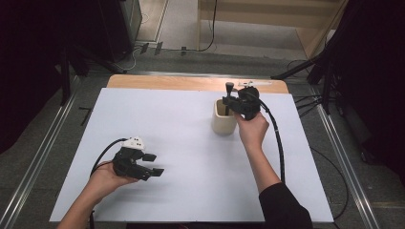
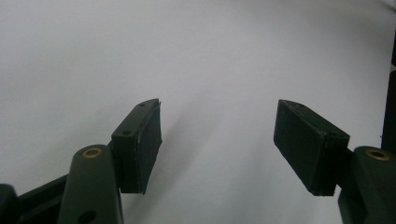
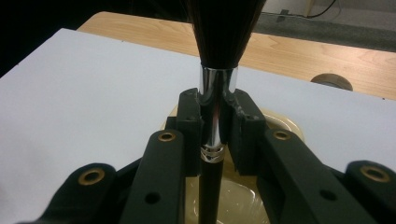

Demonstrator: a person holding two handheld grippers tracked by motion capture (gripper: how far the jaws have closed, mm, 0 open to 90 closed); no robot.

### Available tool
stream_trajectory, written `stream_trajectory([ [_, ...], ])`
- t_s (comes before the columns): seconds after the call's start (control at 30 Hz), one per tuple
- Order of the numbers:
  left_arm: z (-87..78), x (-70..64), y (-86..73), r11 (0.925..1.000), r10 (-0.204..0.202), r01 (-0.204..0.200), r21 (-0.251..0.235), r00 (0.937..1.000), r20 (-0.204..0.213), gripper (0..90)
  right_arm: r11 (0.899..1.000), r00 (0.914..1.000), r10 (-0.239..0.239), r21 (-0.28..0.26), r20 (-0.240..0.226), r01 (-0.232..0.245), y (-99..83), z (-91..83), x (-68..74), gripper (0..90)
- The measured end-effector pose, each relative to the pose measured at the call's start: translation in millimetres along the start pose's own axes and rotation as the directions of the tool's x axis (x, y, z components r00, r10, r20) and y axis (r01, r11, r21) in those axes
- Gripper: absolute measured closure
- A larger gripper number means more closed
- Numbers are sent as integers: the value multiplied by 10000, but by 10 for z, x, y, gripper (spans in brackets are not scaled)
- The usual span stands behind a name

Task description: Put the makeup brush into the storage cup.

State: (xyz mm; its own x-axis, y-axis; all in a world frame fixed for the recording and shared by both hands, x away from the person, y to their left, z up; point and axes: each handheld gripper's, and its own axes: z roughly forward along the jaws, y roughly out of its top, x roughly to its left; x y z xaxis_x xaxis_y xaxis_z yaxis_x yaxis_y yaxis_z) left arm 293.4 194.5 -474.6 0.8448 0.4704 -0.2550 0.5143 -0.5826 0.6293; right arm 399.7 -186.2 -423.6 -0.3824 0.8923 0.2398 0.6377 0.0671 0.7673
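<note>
Plainly, the right gripper (image 3: 215,128) was clamped on the brush (image 3: 215,100) by its metal ferrule, bristles up, handle down inside the cream cup (image 1: 223,117). Tilted, that handle might have tipped the cup. The left gripper (image 2: 219,144) hung open, well apart.

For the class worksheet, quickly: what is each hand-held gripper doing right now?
Left hand-held gripper: open, holding nothing.
Right hand-held gripper: closed on the dark-bristled, silver-ferruled brush.

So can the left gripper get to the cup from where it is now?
Probably yes: the left gripper is open, with bare white table up to the cup. But the right gripper holds a brush over it.
</note>
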Motion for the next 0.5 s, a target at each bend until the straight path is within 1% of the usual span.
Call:
stream_trajectory([
  [0.3,-3,-1,-1,10000,-10,10,-38,10000,-13,330,10000,10000,-29,-16,29,29,5,-19,1,774],
  [0.33,-4,-1,-2,10000,-10,10,-48,10000,-8,330,10000,10000,-55,-18,38,55,5,-23,1,726],
  [0.37,-5,0,-1,10000,-1,1,-50,10000,-21,330,9999,9998,-62,-93,-162,61,6,-22,-6,584],
  [0.4,-7,0,-1,10000,-2,2,-35,10000,-36,330,9999,9990,-86,-101,-442,81,9,-16,-17,475],
  [0.43,-6,1,-1,10000,-12,12,-30,10000,-34,330,10000,9986,-91,-24,-529,90,9,-19,-18,448],
  [0.5,-3,0,-1,10000,-17,17,1,10000,-17,330,9995,9973,-305,-2,-669,306,4,-27,-24,360],
])
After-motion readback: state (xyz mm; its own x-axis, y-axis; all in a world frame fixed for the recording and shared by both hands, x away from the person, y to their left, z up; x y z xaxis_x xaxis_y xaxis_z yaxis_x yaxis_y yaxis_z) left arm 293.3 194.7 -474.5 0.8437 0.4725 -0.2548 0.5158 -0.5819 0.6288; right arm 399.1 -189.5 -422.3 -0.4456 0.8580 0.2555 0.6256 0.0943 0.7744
